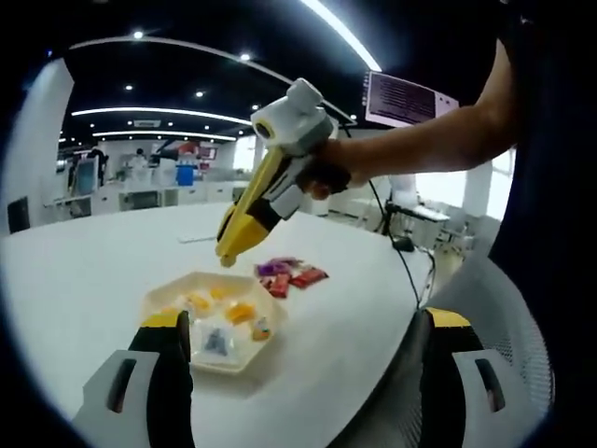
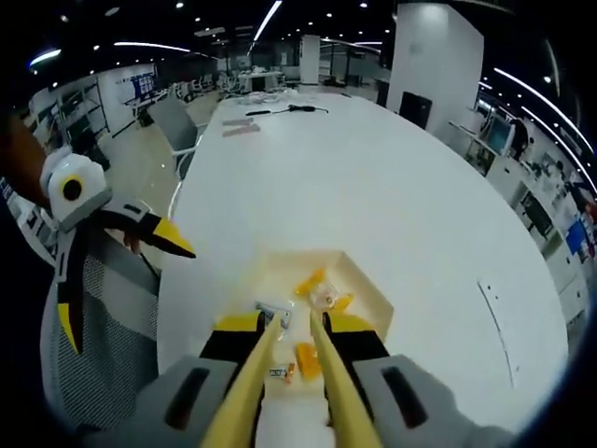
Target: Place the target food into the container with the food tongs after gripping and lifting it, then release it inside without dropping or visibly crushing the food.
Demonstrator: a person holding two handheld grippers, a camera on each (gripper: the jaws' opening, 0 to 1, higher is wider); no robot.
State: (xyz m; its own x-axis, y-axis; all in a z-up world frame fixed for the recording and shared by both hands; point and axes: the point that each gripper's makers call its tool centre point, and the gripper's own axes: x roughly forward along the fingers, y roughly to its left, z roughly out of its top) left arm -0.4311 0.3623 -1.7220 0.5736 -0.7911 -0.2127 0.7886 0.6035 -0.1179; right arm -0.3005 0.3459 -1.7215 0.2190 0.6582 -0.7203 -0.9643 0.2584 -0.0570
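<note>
A cream hexagonal tray (image 1: 244, 362) (image 2: 375, 286) on the white table holds several wrapped foods, orange, yellow and clear. Several red and purple wrapped snacks (image 1: 291, 273) lie on the table just beyond it. My right gripper (image 1: 257, 211) (image 2: 295, 327), held in a person's hand, is shut on yellow food tongs (image 1: 235, 233) (image 2: 254, 369). The tong tips hang slightly apart just above the tray's far side, and I cannot tell whether anything is between them. My left gripper (image 1: 308, 322) (image 2: 121, 294) stands open and empty at the near side of the tray.
The white table (image 1: 84, 271) (image 2: 392, 168) stretches far, with its curved edge close to the tray. A grey mesh chair (image 1: 527, 322) (image 2: 107, 359) stands beside that edge. A black cable and plug (image 1: 403, 246) lie on the table, and small items (image 2: 244, 126) sit at its far end.
</note>
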